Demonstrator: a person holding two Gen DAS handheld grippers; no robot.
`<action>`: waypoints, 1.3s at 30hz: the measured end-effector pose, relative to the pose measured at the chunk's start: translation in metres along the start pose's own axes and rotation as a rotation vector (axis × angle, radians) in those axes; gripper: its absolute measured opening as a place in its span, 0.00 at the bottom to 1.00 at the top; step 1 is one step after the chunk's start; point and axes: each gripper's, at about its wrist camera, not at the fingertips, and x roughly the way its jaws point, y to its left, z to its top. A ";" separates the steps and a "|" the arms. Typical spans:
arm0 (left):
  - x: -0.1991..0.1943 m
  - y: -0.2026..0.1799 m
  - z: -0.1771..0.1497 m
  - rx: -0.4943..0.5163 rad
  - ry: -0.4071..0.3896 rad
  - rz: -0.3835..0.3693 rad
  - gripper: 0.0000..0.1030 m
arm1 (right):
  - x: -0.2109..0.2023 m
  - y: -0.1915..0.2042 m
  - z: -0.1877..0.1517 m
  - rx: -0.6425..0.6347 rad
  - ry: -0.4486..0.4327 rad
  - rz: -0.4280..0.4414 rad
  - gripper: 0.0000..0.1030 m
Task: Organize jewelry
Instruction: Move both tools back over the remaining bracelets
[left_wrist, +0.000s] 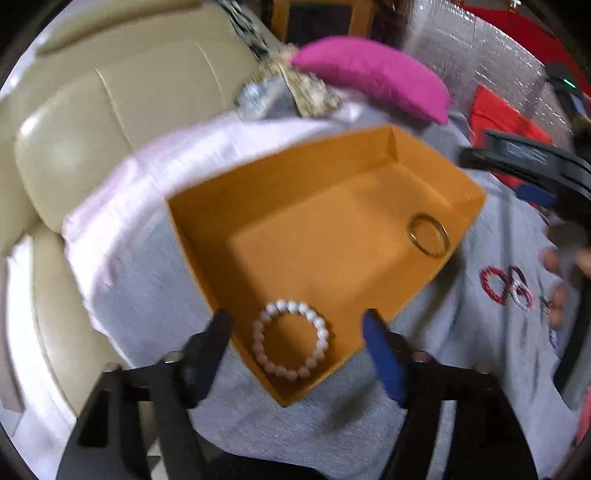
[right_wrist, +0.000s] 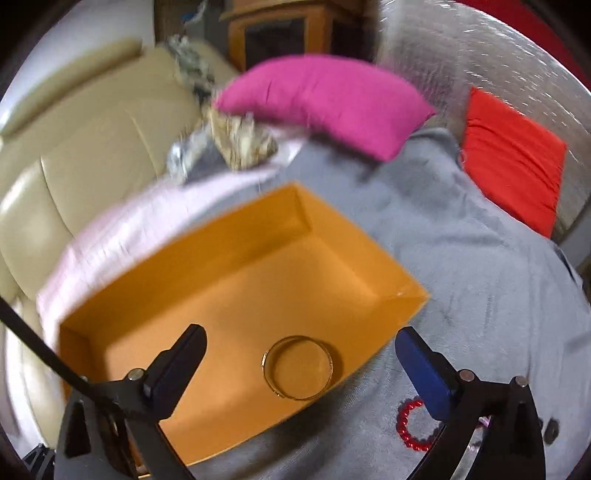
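Observation:
An open orange box (left_wrist: 295, 229) sits on a grey cloth; it also shows in the right wrist view (right_wrist: 236, 288). A white bead bracelet (left_wrist: 290, 339) lies in its near corner, between the fingers of my left gripper (left_wrist: 295, 328), which is open and empty above it. A gold bangle (left_wrist: 428, 235) lies at the box's right side; in the right wrist view the bangle (right_wrist: 298, 367) lies between the fingers of my right gripper (right_wrist: 301, 347), open and empty. A red bead bracelet (right_wrist: 412, 428) lies on the cloth outside the box, also seen in the left wrist view (left_wrist: 493, 284).
A pink cushion (right_wrist: 325, 99) and a red cushion (right_wrist: 513, 162) lie beyond the box. A beige leather sofa (left_wrist: 74, 129) is at left. More small jewelry (left_wrist: 521, 288) lies on the grey cloth (right_wrist: 480, 258) at right. The right gripper's body (left_wrist: 535, 166) reaches in.

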 end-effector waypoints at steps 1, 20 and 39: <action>-0.006 0.000 0.000 0.004 -0.026 -0.002 0.74 | -0.007 -0.005 -0.001 0.011 -0.017 0.005 1.00; -0.042 -0.047 -0.016 0.020 -0.143 -0.013 0.74 | -0.141 -0.244 -0.222 0.423 -0.095 -0.229 1.00; 0.016 -0.215 -0.028 0.372 -0.002 -0.195 0.74 | -0.162 -0.285 -0.293 0.532 -0.221 -0.243 1.00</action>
